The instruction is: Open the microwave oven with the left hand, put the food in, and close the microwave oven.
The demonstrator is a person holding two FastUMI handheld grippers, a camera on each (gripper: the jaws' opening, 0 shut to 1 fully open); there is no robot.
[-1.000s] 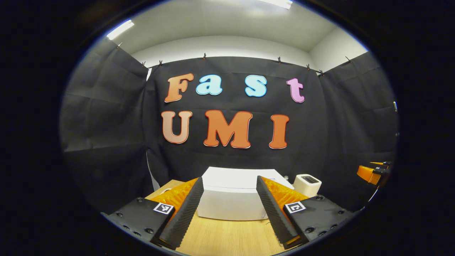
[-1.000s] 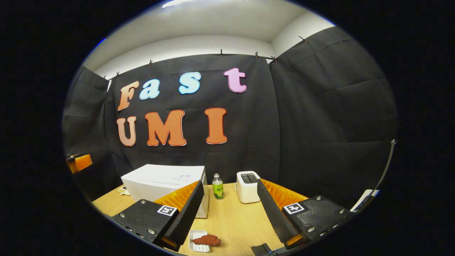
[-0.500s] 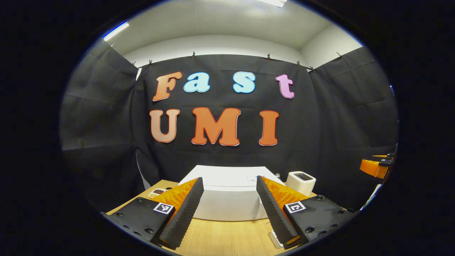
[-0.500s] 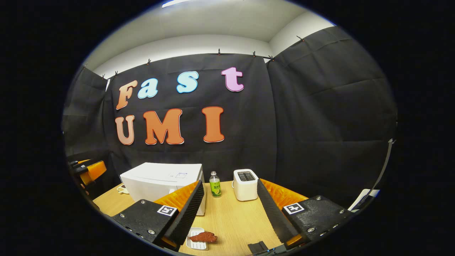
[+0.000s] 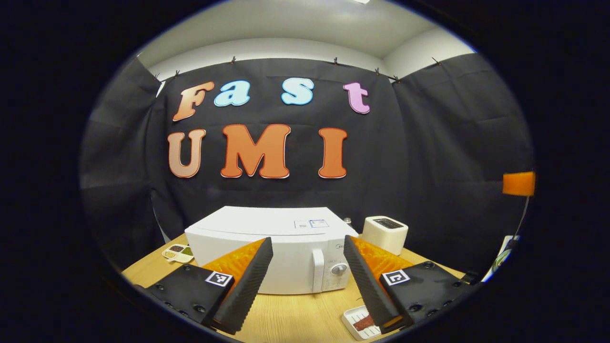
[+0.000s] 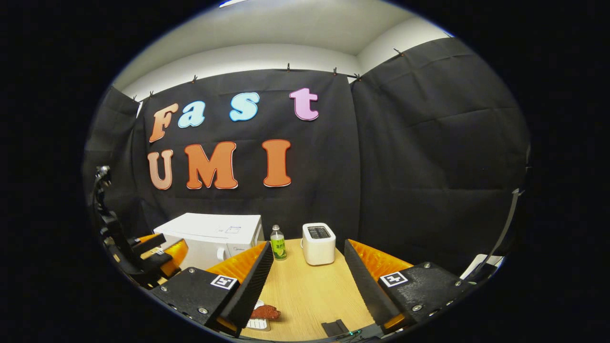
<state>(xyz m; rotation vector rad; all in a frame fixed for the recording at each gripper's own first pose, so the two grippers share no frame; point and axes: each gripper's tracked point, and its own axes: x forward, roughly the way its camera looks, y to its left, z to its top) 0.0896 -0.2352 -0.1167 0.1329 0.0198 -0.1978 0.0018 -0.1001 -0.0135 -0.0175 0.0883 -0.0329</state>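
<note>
Microwave [image 5: 267, 247] door handle [image 5: 318, 269] is seen at 12 o'clock, near, upright, betw. the wide-open, empty left gripper [image 5: 307, 281] fingers; right gripper [image 6: 307, 281] also wide, empty.

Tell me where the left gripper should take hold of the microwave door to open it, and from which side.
Grip the vertical handle on the microwave door, just left of the control knob. It stands proud of the closed front as an upright bar, so the open left gripper should probably come straight from the front, one finger on each side.
</note>
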